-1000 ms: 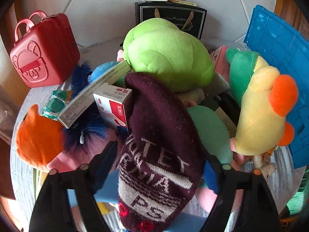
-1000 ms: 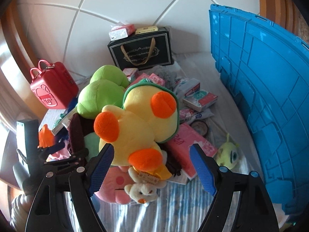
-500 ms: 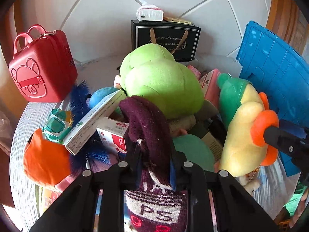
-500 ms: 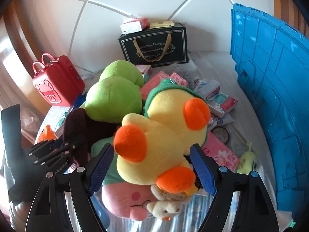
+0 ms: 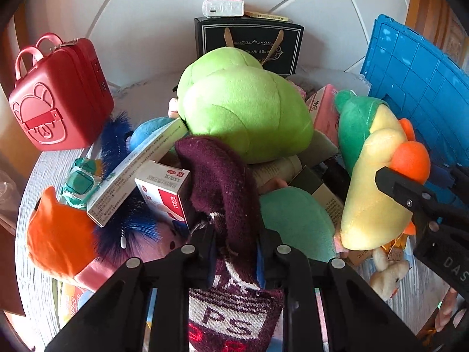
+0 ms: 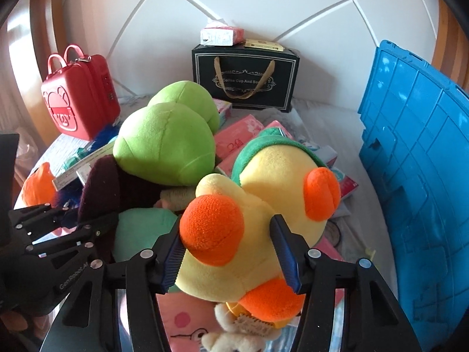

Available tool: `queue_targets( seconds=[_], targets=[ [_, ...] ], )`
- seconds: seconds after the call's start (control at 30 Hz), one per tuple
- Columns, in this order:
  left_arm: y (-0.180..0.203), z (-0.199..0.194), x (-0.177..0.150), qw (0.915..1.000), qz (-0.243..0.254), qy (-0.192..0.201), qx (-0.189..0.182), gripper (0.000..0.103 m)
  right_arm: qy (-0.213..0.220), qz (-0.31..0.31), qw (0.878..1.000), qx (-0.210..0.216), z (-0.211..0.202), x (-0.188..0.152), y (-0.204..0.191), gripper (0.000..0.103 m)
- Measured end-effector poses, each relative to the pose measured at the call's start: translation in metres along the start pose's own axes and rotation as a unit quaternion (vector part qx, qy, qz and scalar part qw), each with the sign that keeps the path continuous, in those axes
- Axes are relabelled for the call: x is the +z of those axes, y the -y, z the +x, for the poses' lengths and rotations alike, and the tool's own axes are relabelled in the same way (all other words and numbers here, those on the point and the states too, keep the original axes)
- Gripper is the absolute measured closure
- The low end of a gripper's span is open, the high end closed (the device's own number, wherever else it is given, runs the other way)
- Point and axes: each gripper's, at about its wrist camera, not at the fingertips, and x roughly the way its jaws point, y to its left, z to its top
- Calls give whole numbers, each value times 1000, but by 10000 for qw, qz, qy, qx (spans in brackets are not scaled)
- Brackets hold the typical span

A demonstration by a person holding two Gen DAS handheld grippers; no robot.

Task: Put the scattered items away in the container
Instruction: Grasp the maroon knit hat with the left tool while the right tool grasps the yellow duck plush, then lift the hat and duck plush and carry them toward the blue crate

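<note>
1. Far left on the counter (image 5: 32, 182) stands a red case (image 5: 55, 99); it sits apart from the pile and blocks nothing.
2. Just right of it the heap begins: an orange plush (image 5: 58, 234), a blue feathery thing (image 5: 117, 135), a long white carton (image 5: 137, 173) and a small red-and-white box (image 5: 164, 193), all lying loose.
3. The left gripper (image 5: 234, 252) is clenched on a maroon knit hat (image 5: 222, 182), whose top flops forward over the pile.
4. Behind the hat a big green plush (image 5: 246, 117) rides the middle of the heap, with a black gift bag (image 5: 249, 47) at the back wall.
5. The right gripper (image 6: 231, 252) is pressed against both sides of a yellow duck plush (image 6: 263, 205); it looks grasped, though not yet lifted clear, I would say.
6. Pink packets (image 6: 240, 138) lie under and beyond the duck.
7. Far right stands the blue crate (image 6: 416, 158). I cannot see inside it, but with this much still scattered the tidying looks barely begun.
8. The duck's way to the crate looks open; the hat must cross the whole heap.
</note>
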Motion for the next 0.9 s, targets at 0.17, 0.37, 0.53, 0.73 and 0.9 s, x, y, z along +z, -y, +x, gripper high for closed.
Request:
queue_targets(
  seconds=[0.17,0.37,0.53,0.73,0.9],
  targets=[
    [9,-29,8,9994,86,332,-6,85,277,141,9989,345,-21,3,10,76],
    [20,-70,14,9971,198,737,30,85,692,247,9954,622,-61,12,27,77],
    [32,-107,23,9929,265,1158,114,85,1120,158,9911,702,-98,22,32,78],
    [43,-146,31,9867,215,1591,248,85,1419,31,9869,771,-130,31,35,78],
    [57,-169,33,9830,207,1791,349,85,1569,-15,9834,915,-147,41,45,78]
  ],
)
